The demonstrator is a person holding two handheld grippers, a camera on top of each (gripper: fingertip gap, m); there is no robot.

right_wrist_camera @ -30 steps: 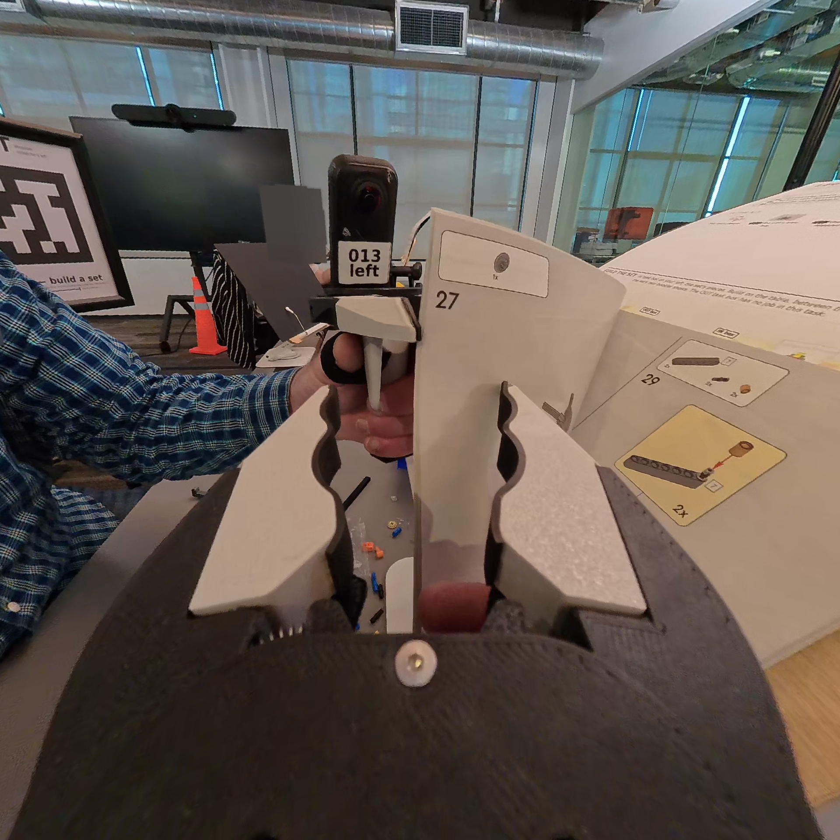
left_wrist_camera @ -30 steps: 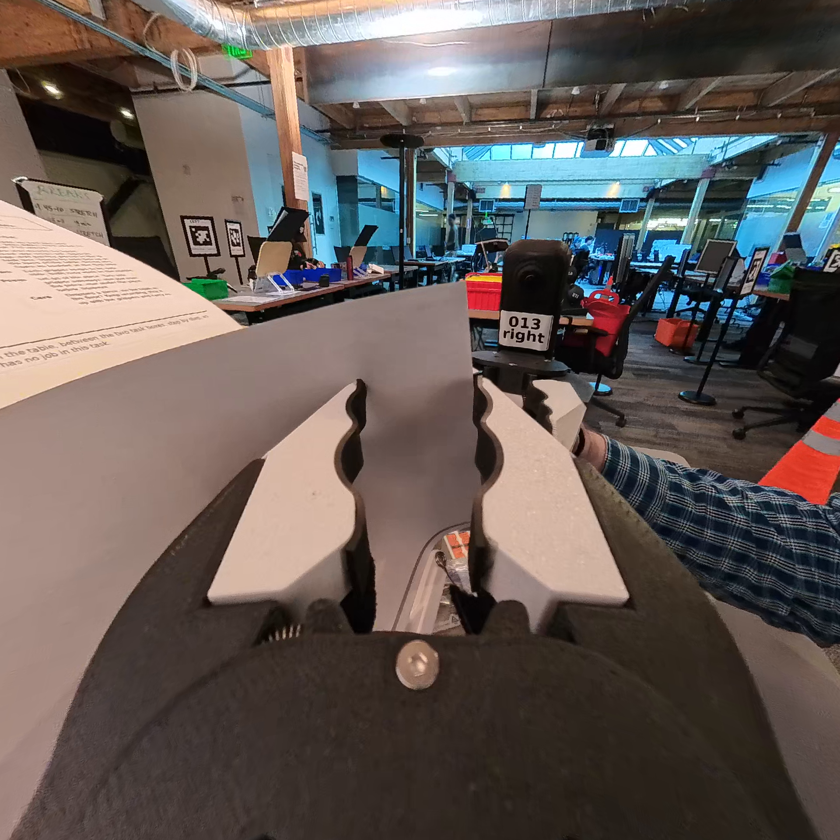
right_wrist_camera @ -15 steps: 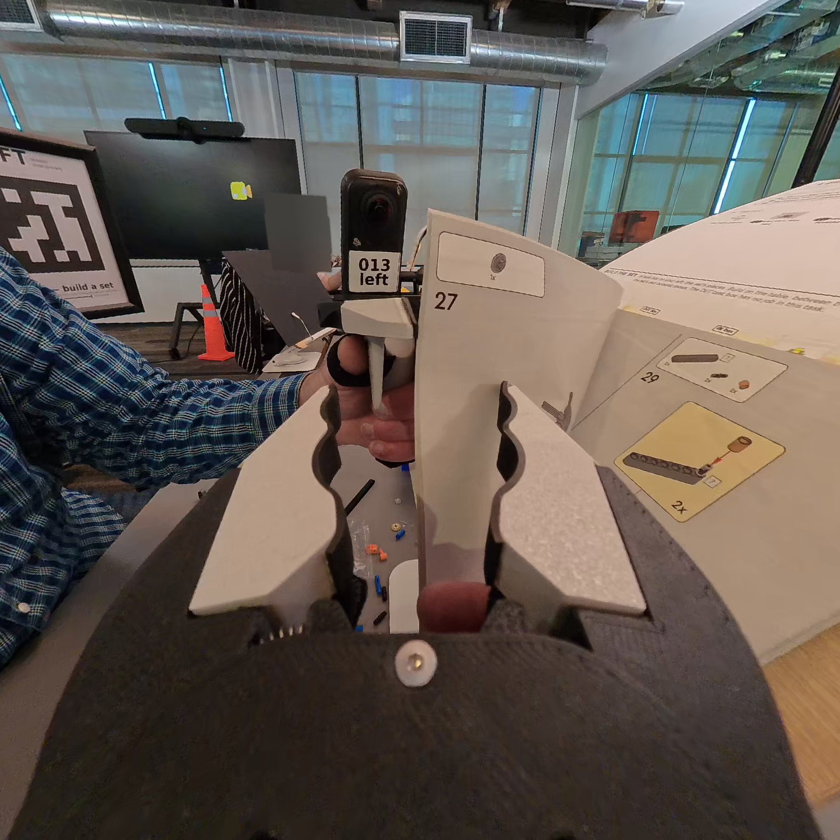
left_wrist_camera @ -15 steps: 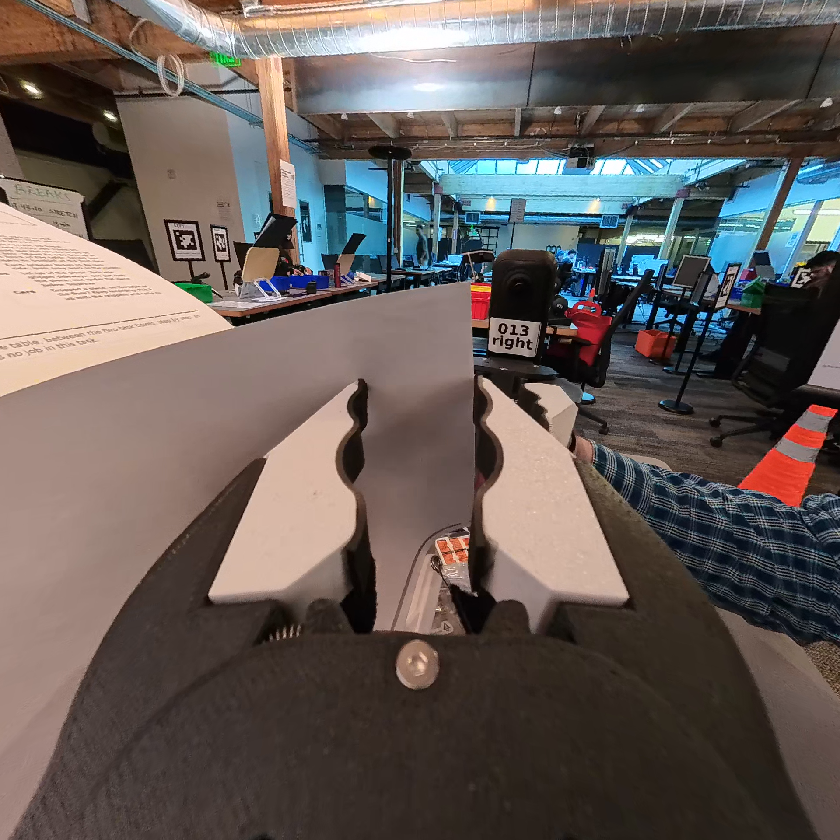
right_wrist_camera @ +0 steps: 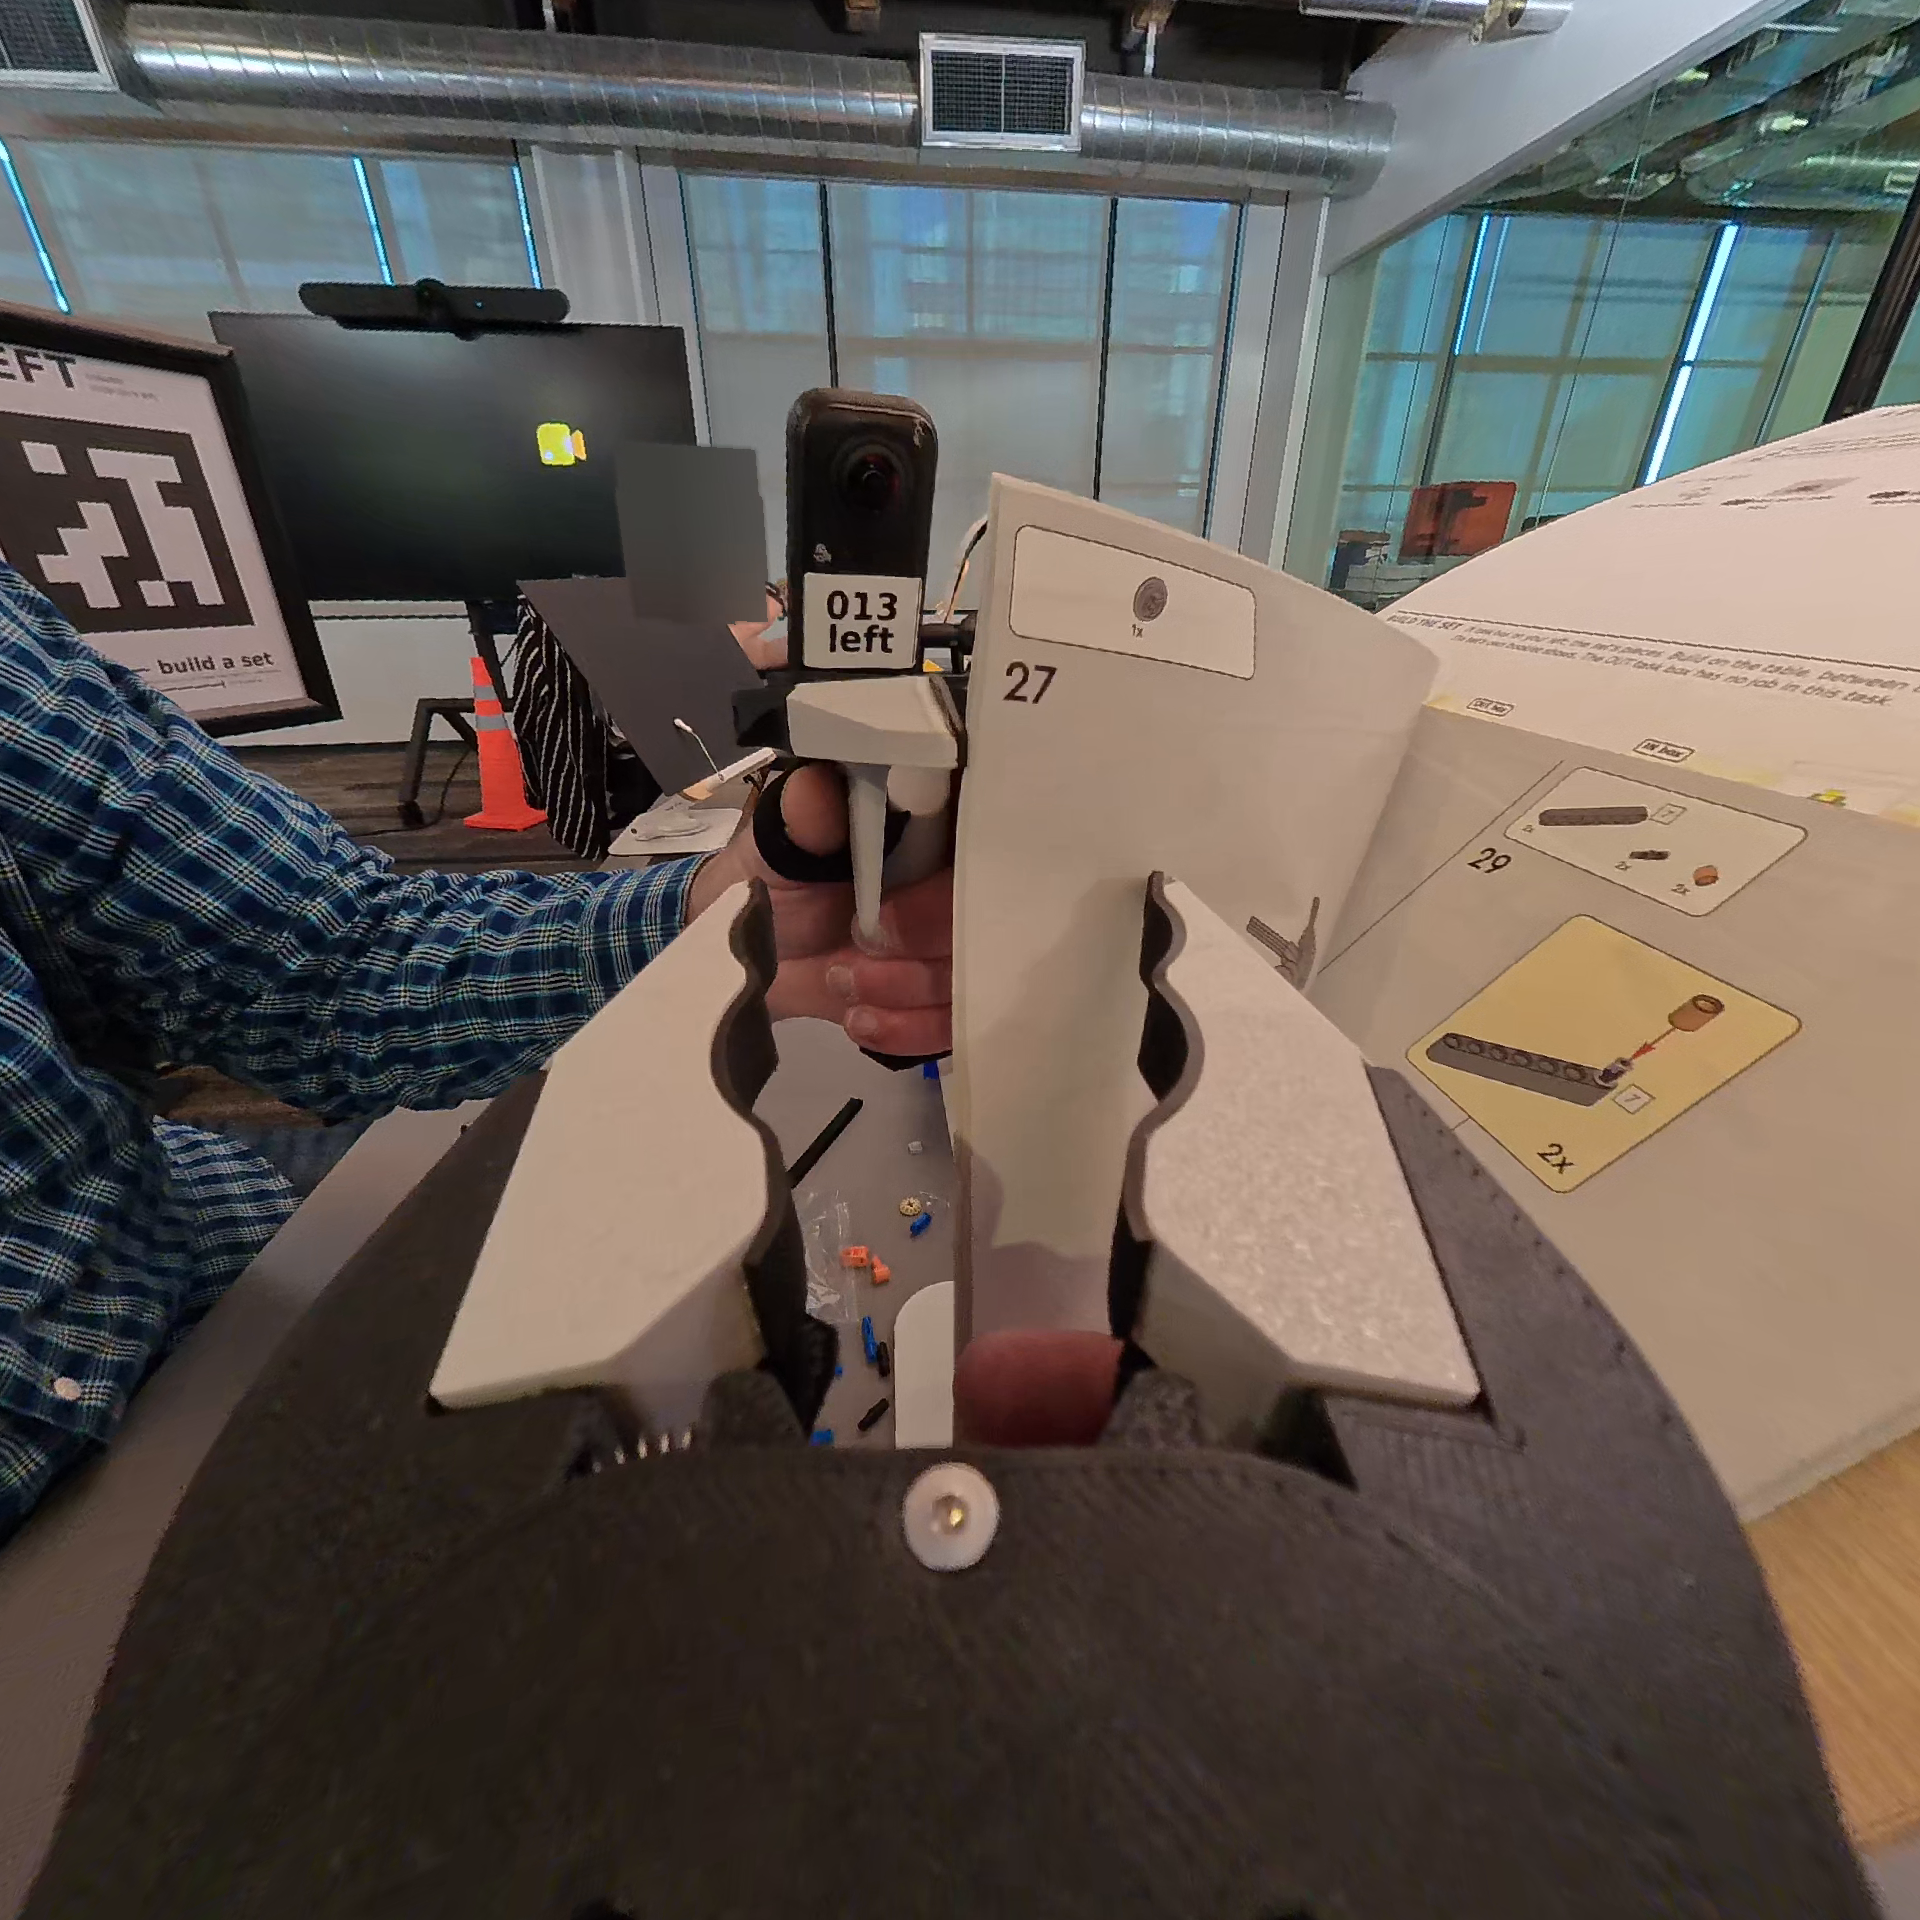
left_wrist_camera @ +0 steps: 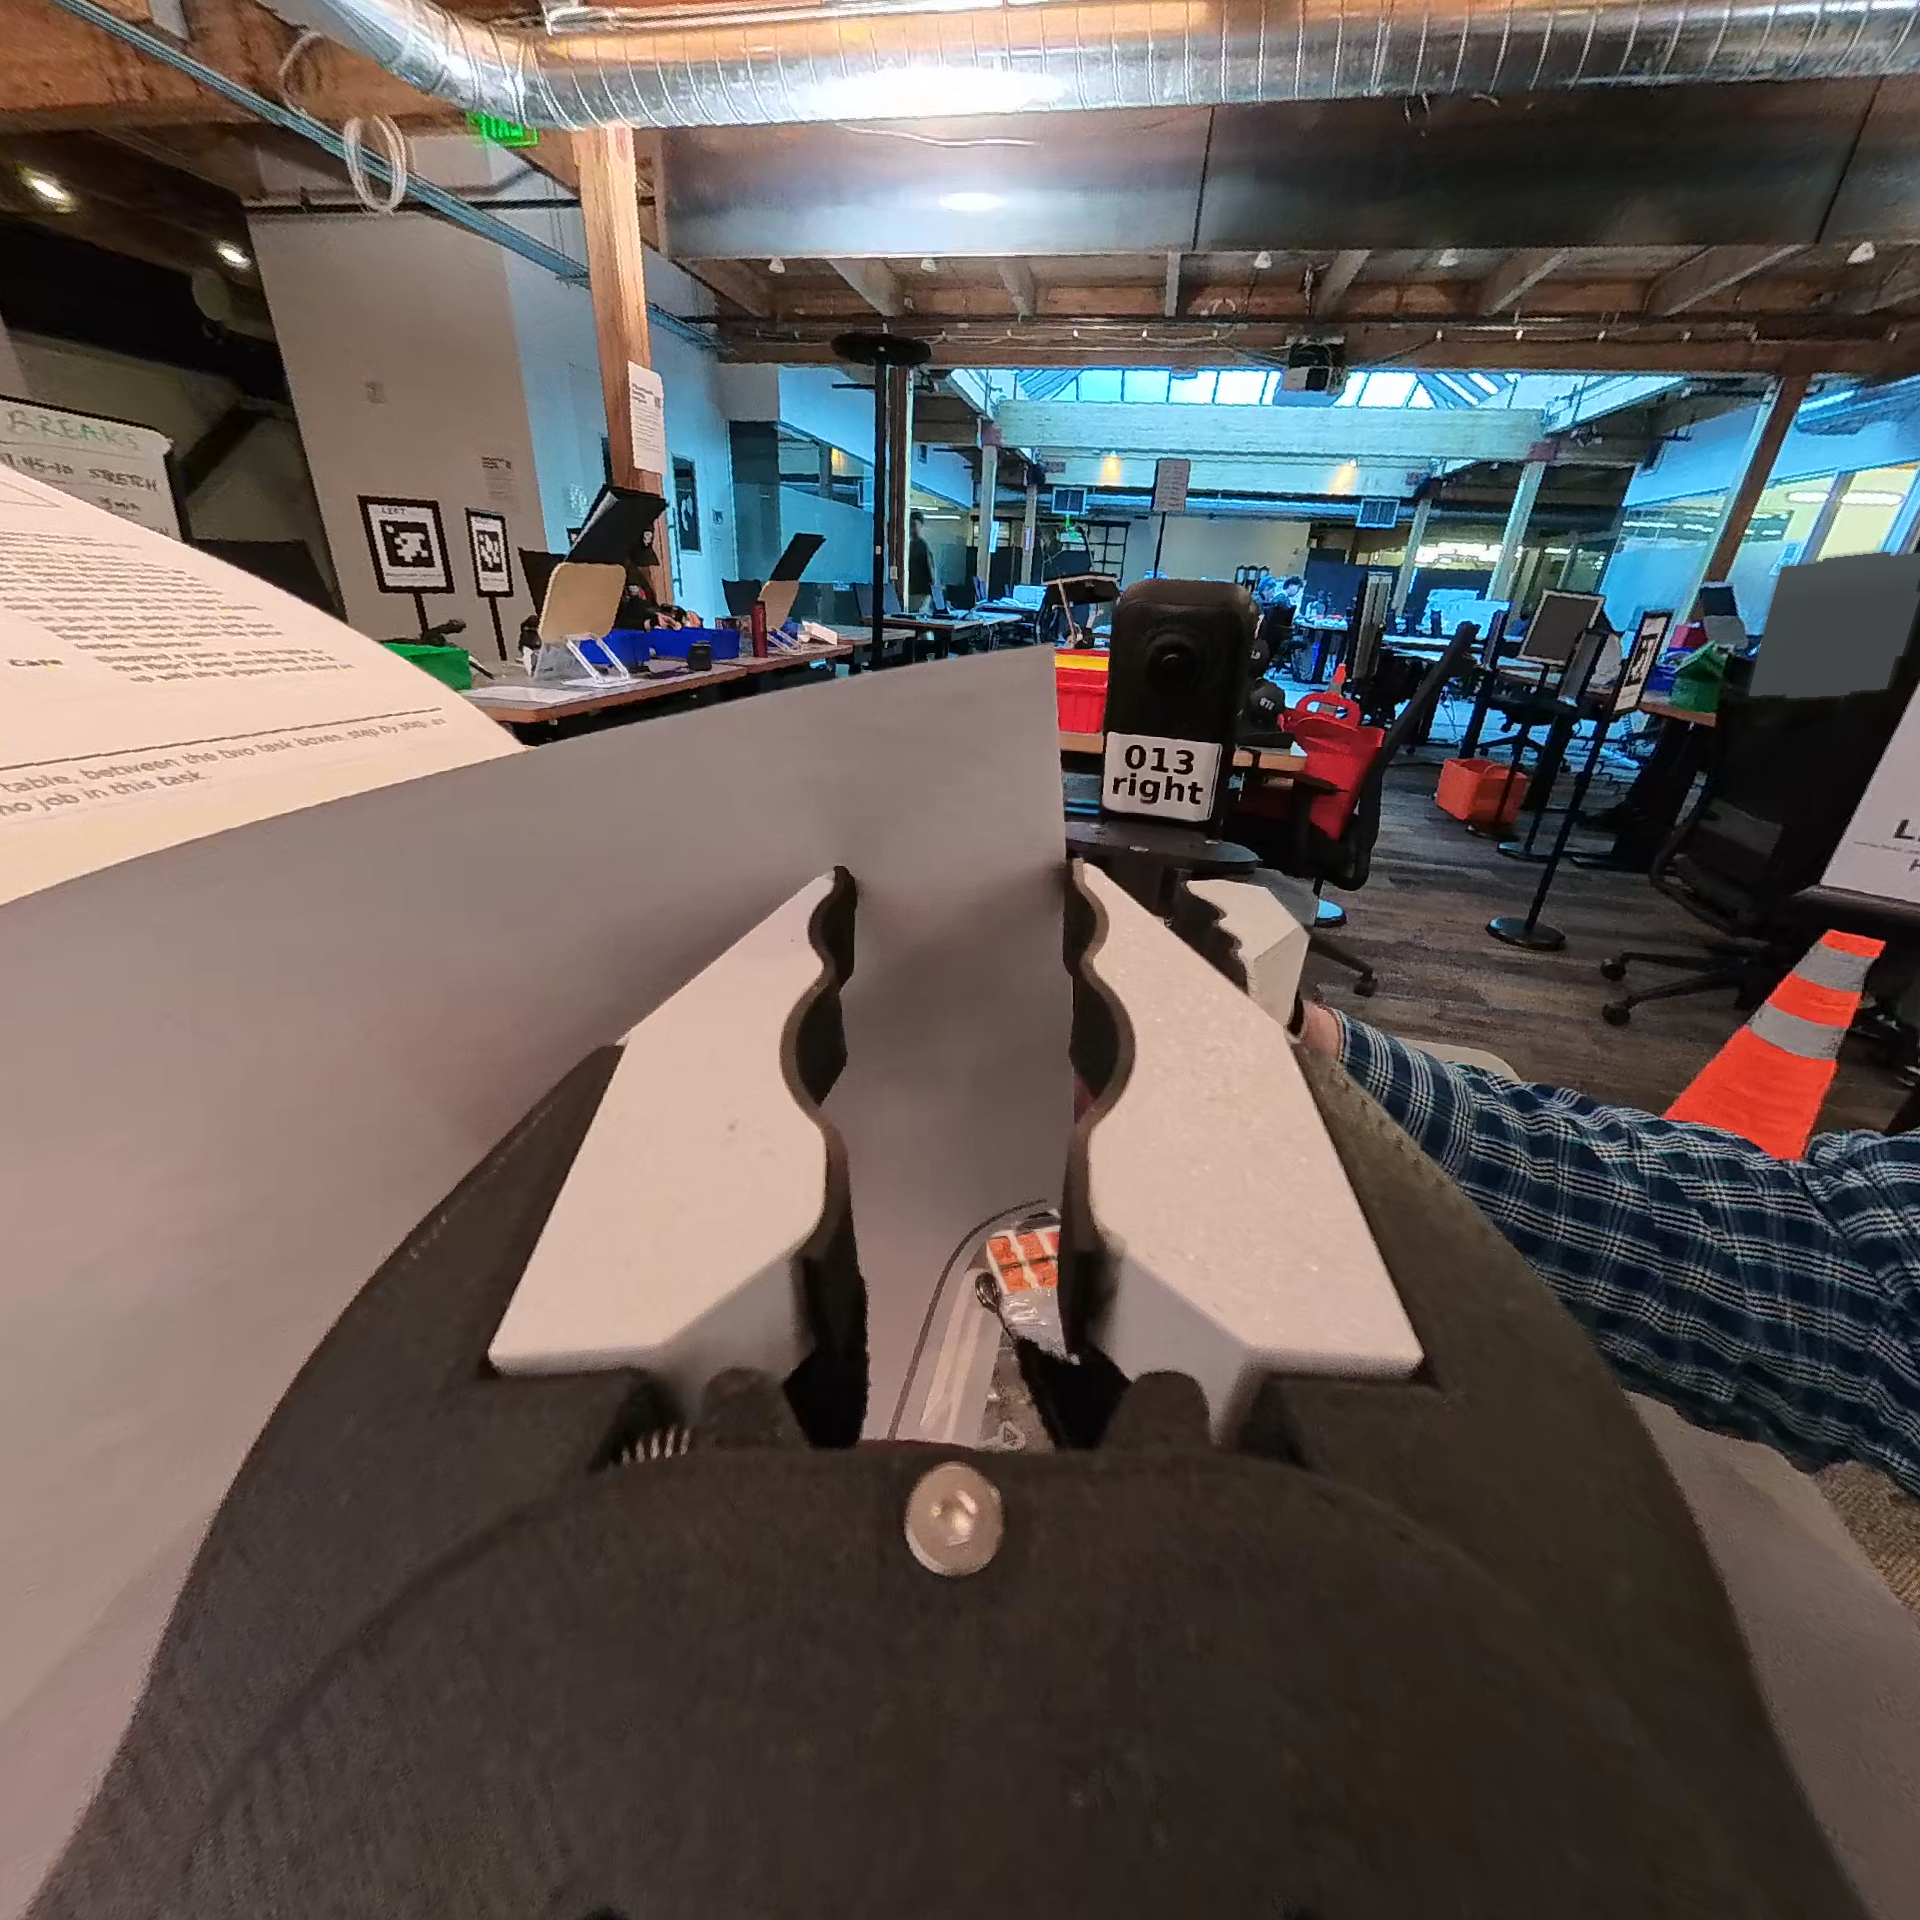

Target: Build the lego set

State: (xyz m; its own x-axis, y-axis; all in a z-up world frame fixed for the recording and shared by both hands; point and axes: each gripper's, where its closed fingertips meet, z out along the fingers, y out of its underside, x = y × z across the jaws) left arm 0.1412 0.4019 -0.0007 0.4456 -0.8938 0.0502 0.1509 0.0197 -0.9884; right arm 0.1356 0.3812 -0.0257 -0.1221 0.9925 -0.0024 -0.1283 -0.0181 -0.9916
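Observation:
The Lego instruction booklet is open, and one page stands upright. My right gripper is open; the page runs through its gap, close to the right finger. A reddish blur sits at the base of that gap. My left gripper is open too, with the grey back of the same page filling its gap and the page edge along its right finger. Each gripper shows in the other's view, the left gripper held by a hand and the right gripper just past the page edge. Small loose Lego parts lie on the table below.
The booklet's flat page with build steps lies to the right. A large printed sheet curves up behind it. A clear bag with orange parts lies under the left gripper. A plaid sleeve crosses at the left. The table is grey. My two grippers' fingertips are within a few centimetres of each other.
Both views have shifted slightly. The page still stands in both gaps, and the finger spacing is the same.

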